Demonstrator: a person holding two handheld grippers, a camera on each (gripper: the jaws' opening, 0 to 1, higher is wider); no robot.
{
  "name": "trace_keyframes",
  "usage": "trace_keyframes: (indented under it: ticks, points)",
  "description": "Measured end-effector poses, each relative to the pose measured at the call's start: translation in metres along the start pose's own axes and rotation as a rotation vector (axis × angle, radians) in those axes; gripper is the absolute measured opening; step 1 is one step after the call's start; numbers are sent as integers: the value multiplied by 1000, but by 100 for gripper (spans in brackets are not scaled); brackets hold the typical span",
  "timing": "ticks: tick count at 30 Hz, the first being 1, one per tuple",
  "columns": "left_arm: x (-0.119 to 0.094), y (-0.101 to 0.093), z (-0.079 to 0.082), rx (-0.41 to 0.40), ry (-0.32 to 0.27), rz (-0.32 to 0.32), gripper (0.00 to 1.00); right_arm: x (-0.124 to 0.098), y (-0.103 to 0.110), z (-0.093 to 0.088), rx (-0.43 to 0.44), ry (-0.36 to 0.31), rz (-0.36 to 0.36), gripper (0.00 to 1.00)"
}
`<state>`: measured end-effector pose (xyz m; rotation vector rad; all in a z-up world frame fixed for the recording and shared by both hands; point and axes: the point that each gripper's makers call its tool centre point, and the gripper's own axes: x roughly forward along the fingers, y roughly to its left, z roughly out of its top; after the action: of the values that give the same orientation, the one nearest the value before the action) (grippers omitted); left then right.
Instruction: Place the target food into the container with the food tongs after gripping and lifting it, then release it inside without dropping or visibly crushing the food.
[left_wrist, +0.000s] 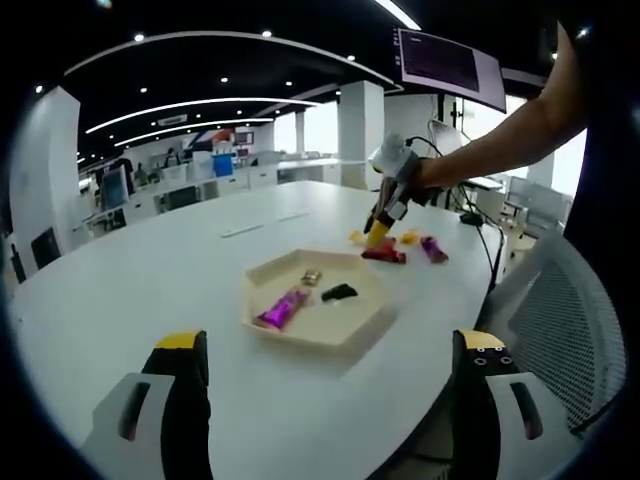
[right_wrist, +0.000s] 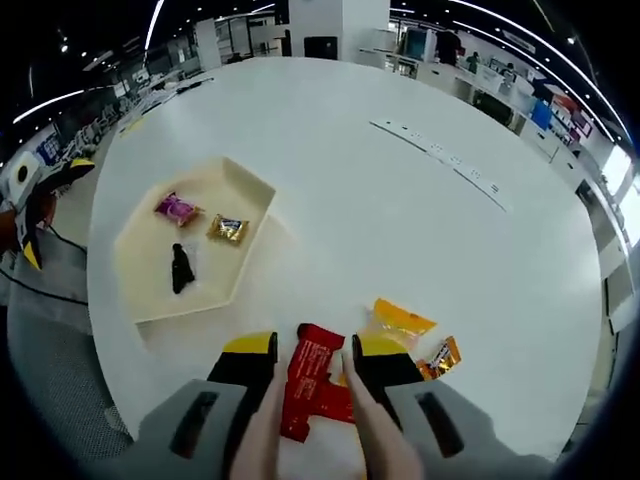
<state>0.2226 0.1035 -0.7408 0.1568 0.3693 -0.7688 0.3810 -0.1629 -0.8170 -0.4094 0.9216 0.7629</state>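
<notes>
**Closing on the red packet**

The red packet (right_wrist: 312, 392) lies on the counter (right_wrist: 400, 200) between my right gripper (right_wrist: 314, 362) jaws, apart, tongs astride it. I judge the grasp next: squeeze gently, lift, carry to the tray (right_wrist: 135, 255). Tray: three snacks. Outside: yellow, orange, purple packets. Left gripper (left_wrist: 330, 355) jaws gape, empty.
</notes>
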Motion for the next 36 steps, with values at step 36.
trace_keyframes:
  ticks: [36]
  points:
    - [1,2,-2,-7,6,0,98,12,11,-11,-68,35,4,22]
